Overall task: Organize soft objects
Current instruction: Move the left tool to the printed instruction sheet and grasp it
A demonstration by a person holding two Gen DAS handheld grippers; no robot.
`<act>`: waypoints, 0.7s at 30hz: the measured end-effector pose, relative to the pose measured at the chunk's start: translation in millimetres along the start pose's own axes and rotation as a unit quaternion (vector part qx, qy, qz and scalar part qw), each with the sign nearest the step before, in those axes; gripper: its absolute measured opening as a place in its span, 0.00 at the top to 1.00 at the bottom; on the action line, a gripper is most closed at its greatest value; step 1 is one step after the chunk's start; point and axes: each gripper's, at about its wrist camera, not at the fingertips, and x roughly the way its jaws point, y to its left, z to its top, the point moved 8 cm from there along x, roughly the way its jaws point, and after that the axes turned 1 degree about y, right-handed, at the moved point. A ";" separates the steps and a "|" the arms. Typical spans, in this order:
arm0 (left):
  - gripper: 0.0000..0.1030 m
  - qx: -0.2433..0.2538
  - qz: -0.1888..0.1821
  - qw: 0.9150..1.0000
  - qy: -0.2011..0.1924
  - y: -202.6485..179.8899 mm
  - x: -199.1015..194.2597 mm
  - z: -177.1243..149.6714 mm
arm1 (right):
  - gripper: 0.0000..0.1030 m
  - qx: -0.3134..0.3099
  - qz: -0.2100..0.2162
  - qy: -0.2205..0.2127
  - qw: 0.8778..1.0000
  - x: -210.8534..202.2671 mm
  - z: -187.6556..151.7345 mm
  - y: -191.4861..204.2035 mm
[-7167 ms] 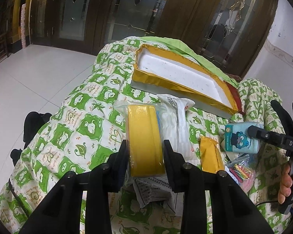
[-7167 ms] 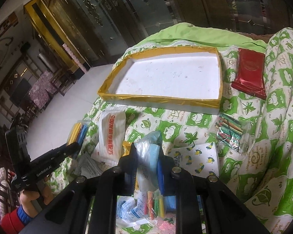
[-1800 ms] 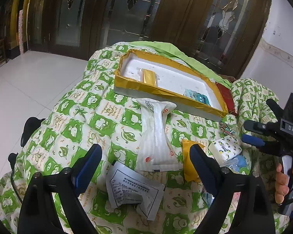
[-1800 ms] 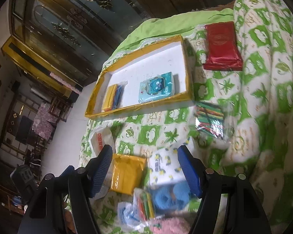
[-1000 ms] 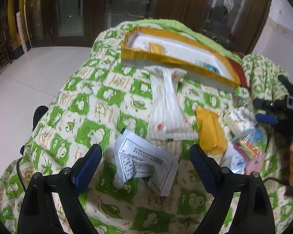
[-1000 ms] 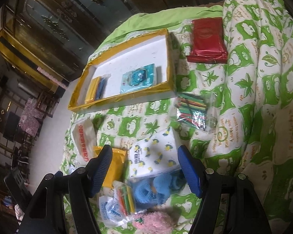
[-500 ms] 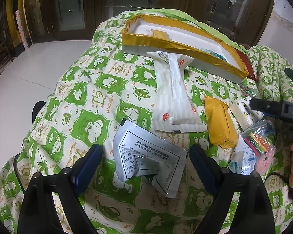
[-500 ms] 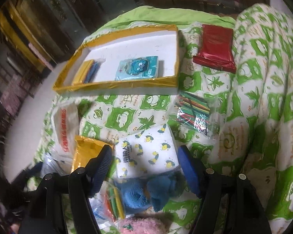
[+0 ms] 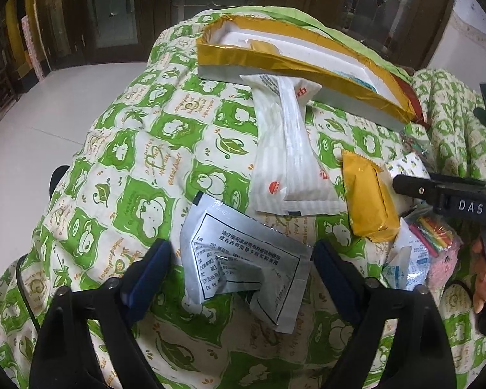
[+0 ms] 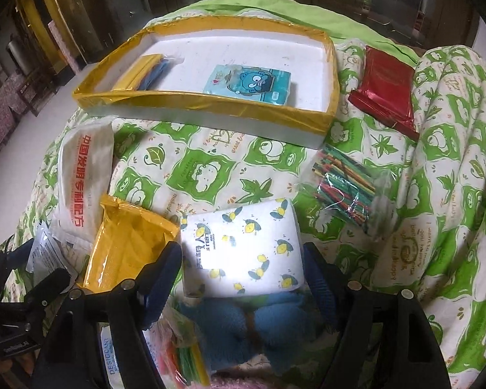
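Observation:
My left gripper (image 9: 241,264) is open, its fingers on either side of a crumpled silver foil packet (image 9: 243,259) on the green quilt. My right gripper (image 10: 241,265) is open around a white tissue pack with lemon print (image 10: 243,249). A gold-rimmed white tray (image 10: 327,48) at the back holds a yellow-and-blue sponge pack (image 10: 145,71) and a blue cartoon tissue pack (image 10: 248,84). A white tissue pack with red print (image 10: 84,175) and a yellow pouch (image 10: 126,240) lie to the left of the lemon pack.
A red packet (image 10: 387,90) lies right of the tray. A bag of coloured sticks (image 10: 343,191) lies right of the lemon pack. A blue plush item (image 10: 243,327) and a pink fluffy item (image 9: 440,265) lie near my right gripper. The quilt drops to the floor (image 9: 48,113) on the left.
Both grippers have moved lower and closer to the quilt. The left one now straddles the silver packet, the right one the lemon tissue pack. Both have stayed open.

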 end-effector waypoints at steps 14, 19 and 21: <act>0.34 -0.107 -0.054 0.992 -0.025 35.1 -23.3 7.2 | 0.30 -0.003 0.000 -0.013 1.000 -5.1 -0.5 -0.7; 0.32 -0.093 -0.064 0.994 -0.011 21.3 -25.0 -4.7 | 0.30 0.001 0.005 -0.013 1.000 -5.6 0.2 -1.4; 0.34 -0.074 -0.056 0.996 -0.004 12.7 -20.8 -8.0 | 0.30 0.002 0.005 -0.014 1.000 -6.2 0.5 -0.8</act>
